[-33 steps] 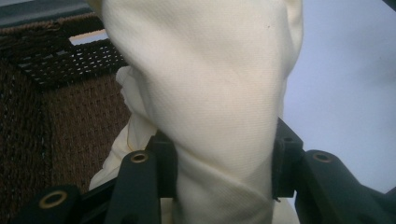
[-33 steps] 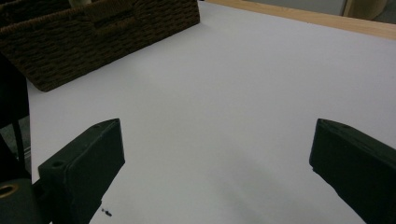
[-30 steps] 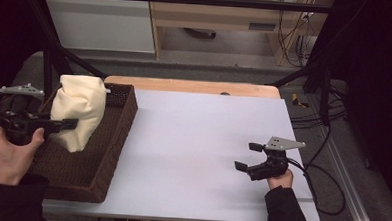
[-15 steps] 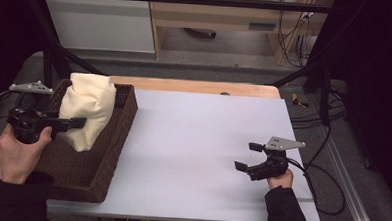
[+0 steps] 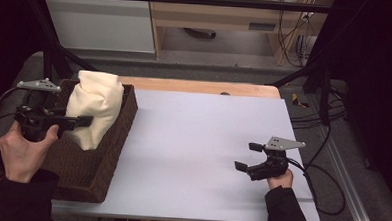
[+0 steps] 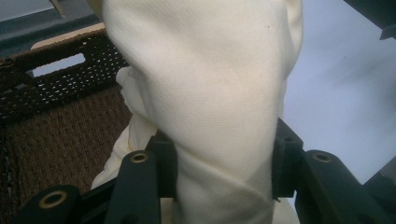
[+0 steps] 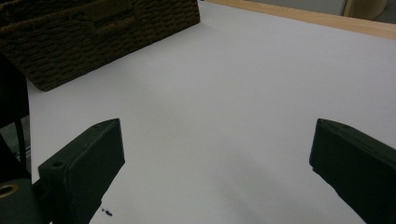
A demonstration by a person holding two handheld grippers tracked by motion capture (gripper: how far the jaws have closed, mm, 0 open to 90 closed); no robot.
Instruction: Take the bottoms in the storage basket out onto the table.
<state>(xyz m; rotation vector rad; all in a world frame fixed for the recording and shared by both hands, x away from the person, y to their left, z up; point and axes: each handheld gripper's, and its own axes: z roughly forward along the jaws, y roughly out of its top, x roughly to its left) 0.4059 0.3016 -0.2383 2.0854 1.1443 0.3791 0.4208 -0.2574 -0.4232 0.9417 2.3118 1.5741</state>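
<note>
White table (image 5: 197, 140) w/ basket (image 5: 89, 168) at left: your left gripper (image 5: 81, 121) pinches cloth (image 5: 95, 106) above it, right gripper (image 5: 242, 156) wide, empty; left gripper view shows cloth bunched between jaws.

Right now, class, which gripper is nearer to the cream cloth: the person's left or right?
Left. The left gripper is clamped on the cream cloth over the wicker basket; the right gripper rests open, far across the white table.
</note>
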